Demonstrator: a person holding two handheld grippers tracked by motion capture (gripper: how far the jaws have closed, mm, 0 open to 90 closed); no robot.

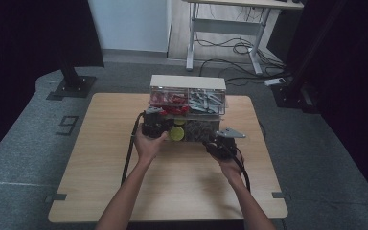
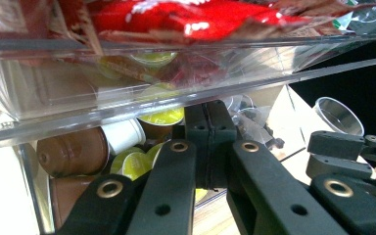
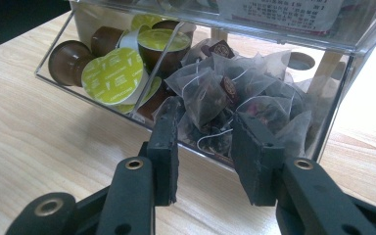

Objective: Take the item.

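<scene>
The red packets (image 2: pixel 191 19) in the clear organizer's (image 1: pixel 188 103) upper tray are cut off by the top edge. The print on the green-lidded capsules (image 3: pixel 115 73) is too small to read.

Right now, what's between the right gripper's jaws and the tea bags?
In the right gripper view, the clear front wall of the organizer's lower bin separates the open right gripper from the tea bags.

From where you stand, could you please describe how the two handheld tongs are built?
Both are black. The left tongs trail a black cable. The right tongs carry a grey three-cornered plate on top. Up close, their linkage arms have brass-ringed pivot holes. The forearms are bare, no sleeves.
</scene>
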